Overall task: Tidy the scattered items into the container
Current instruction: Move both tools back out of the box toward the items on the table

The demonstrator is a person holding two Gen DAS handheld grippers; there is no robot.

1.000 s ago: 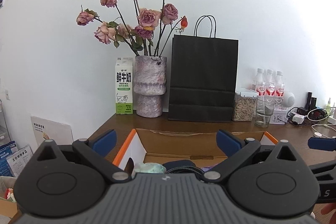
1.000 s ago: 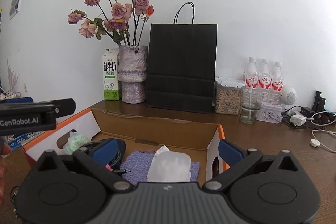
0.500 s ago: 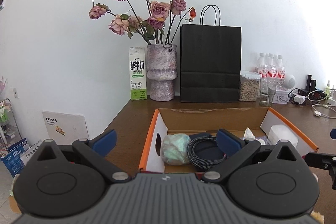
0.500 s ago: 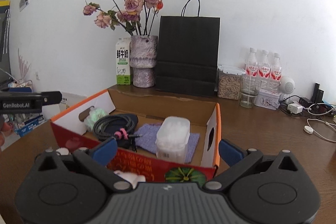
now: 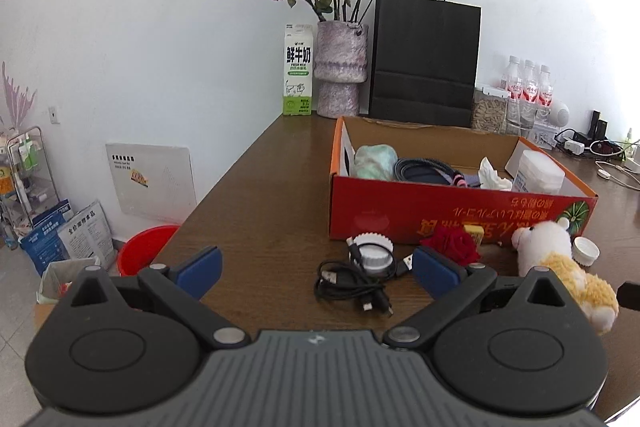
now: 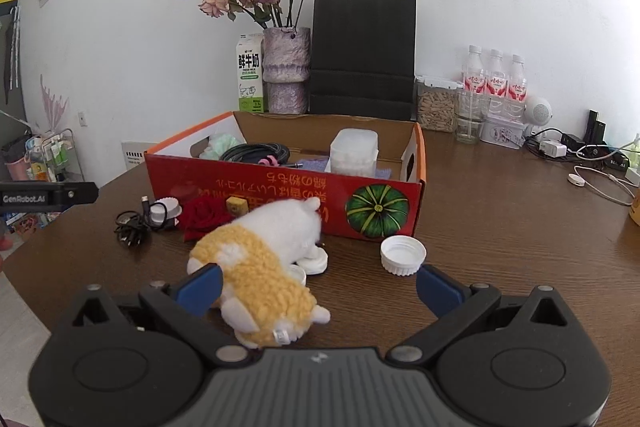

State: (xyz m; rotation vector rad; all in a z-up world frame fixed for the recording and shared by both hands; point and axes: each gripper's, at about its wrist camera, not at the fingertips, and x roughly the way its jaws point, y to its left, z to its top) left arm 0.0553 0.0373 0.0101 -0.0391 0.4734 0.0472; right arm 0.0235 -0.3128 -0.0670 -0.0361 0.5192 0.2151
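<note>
Red box [image 6: 280, 195] on brown surface [image 6: 500, 227], already holding cable and tub. In front, still loose: plush [image 6: 260, 259], rose [image 6: 204, 215], cords [image 5: 352, 285], caps. Both grippers' jaws wide open, empty; right gripper [image 6: 318, 285] lined up on plush, probably next.

One box [image 6: 280, 195], one plush toy [image 6: 260, 259], three bottles [image 6: 495, 75]

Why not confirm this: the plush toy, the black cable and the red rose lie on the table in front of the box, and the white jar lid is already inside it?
Wrong on the lid: the white jar lid lies on the table outside the box, near its pumpkin corner, as the right wrist view shows. The plush toy, black cable and red rose do lie in front.
</note>
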